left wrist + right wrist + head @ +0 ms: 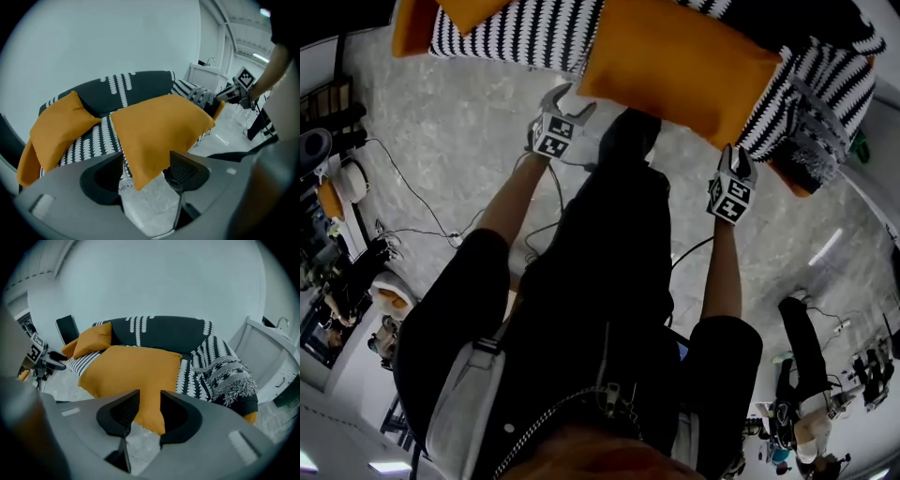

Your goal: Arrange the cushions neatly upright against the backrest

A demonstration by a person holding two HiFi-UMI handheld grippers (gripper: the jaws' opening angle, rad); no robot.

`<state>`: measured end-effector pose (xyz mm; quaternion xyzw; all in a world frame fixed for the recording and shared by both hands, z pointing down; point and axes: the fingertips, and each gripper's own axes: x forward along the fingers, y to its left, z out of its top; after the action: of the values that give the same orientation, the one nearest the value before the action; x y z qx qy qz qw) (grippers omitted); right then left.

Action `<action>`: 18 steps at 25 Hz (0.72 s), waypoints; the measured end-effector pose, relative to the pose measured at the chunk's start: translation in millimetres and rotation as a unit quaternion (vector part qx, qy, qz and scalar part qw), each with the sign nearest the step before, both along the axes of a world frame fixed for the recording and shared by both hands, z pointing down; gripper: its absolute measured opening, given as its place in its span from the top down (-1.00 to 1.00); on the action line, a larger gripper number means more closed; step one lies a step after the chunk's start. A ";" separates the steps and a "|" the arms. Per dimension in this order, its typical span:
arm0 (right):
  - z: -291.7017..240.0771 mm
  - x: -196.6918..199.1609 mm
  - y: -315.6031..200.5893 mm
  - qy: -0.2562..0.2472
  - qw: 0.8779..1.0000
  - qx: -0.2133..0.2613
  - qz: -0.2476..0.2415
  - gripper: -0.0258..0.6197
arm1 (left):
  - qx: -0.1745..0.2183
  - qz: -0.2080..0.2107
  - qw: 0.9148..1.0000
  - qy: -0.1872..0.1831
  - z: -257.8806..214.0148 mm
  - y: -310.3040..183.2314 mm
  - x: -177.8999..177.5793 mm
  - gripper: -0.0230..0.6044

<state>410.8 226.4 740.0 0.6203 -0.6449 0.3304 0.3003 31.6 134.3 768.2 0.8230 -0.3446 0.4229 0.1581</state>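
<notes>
A large orange cushion (675,66) (159,131) (131,371) lies flat on the black-and-white patterned sofa's seat, its front edge hanging over the floor. My left gripper (572,101) (145,168) is open wide, and the cushion's left front corner hangs loose between its jaws. My right gripper (731,155) (150,408) stands narrowly open around the right front corner. A second orange cushion (417,23) (58,126) (93,341) slumps at the sofa's left end. The dark backrest (140,89) (164,331) rises behind both.
A fringed patterned blanket (811,112) (229,376) drapes over the sofa's right end, with another orange cushion (792,176) (251,417) peeking out beneath it. Cables (412,197) trail over the marble floor. Another person (806,356) stands to the right; a white cabinet (206,77) is beyond the sofa.
</notes>
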 end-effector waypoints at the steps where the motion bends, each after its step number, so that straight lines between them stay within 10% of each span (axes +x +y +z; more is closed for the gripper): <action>1: 9.2 1.2 3.7 0.003 1.000 -0.009 -0.010 0.50 | -0.007 0.010 1.000 -0.009 10.2 3.1 -1.2 -0.12; 8: 87.1 7.0 36.2 0.011 0.993 -0.101 -0.066 -0.07 | -0.052 0.043 0.996 -0.059 85.9 12.4 -13.5 -0.21; 18: 154.5 1.7 81.0 0.060 0.980 -0.177 -0.070 -0.05 | -0.089 0.068 0.990 -0.085 140.2 46.6 -49.4 -0.27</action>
<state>412.5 307.4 894.5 0.5292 -0.5988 0.3797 0.4661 -17.9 180.9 908.4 0.7883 -0.2611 0.5301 0.1716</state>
